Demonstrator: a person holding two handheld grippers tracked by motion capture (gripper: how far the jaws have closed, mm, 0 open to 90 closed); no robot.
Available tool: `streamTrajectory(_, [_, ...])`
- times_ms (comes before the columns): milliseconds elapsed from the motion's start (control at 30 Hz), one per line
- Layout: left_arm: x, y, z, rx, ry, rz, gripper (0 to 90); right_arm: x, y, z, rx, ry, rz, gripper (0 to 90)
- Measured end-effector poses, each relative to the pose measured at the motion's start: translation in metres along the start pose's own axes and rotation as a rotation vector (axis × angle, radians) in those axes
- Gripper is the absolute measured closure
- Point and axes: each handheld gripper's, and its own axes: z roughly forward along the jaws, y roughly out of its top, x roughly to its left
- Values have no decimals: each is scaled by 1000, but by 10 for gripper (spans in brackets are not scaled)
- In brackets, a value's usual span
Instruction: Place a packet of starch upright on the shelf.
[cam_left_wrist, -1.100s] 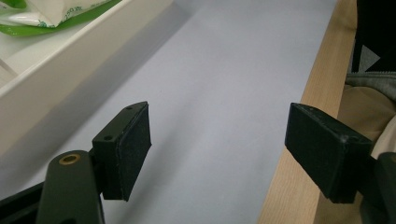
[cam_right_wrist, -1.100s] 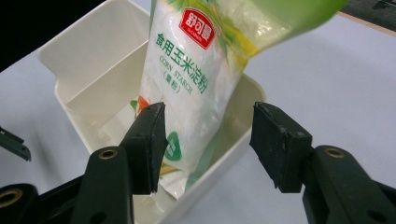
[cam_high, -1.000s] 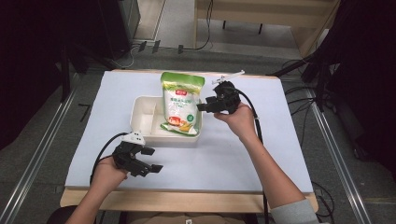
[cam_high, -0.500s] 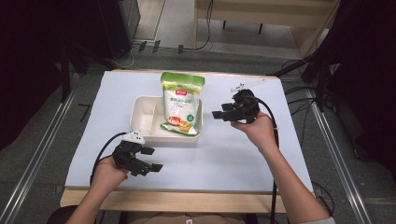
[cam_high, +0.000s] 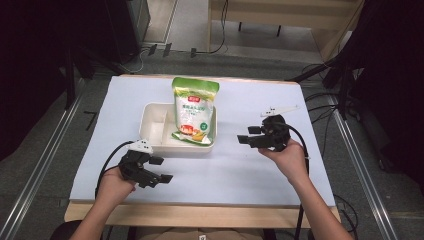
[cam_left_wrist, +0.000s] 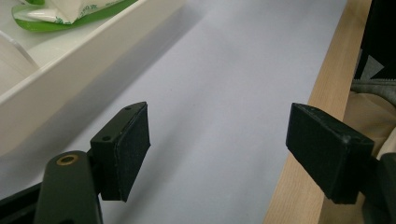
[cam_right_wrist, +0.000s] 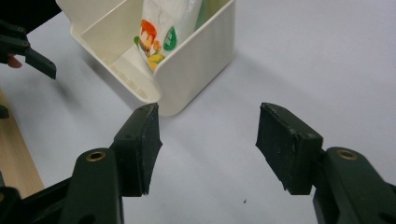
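A green and white snack pouch (cam_high: 194, 109) leans upright in the right compartment of a cream divided bin (cam_high: 155, 142); the pouch (cam_right_wrist: 166, 28) and the bin (cam_right_wrist: 196, 60) also show in the right gripper view. My right gripper (cam_high: 248, 135) hovers over the table right of the bin, open and empty (cam_right_wrist: 208, 144). Near the table's front left my left gripper (cam_high: 161, 170) is open too, holding nothing (cam_left_wrist: 217, 149), with the bin's wall (cam_left_wrist: 70, 79) just beyond it.
The bin stands on a white mat (cam_high: 225, 170) covering a wooden table (cam_high: 200, 212). A small white object (cam_high: 279, 110) lies on the mat behind my right gripper. Metal rails and cables run along both sides of the table.
My right gripper has drawn back from the pouch, moving right and toward the front of the table. The pouch stays leaning in the bin. The left gripper has not moved.
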Motion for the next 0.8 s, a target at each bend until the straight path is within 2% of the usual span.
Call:
streamTrajectory(167, [1, 0, 1, 11, 0, -5, 224, -2, -21, -2, -19, 0, -7, 400])
streamTrajectory(333, [0, 1, 1, 18, -3, 9, 224, -2, -33, -2, -38, 1, -8, 400])
streamTrajectory(433, [-1, 1, 0, 11, -5, 11, 225, -2, -42, 2, -43, -28, -34, 402])
streamTrajectory(600, [1, 1, -2, 4, -8, 8, 224, -5, -47, 9, -28, -36, 1, 415])
streamTrajectory(800, [2, 1, -1, 6, -2, 4, 224, -9, -49, 18, 13, -42, 6, 416])
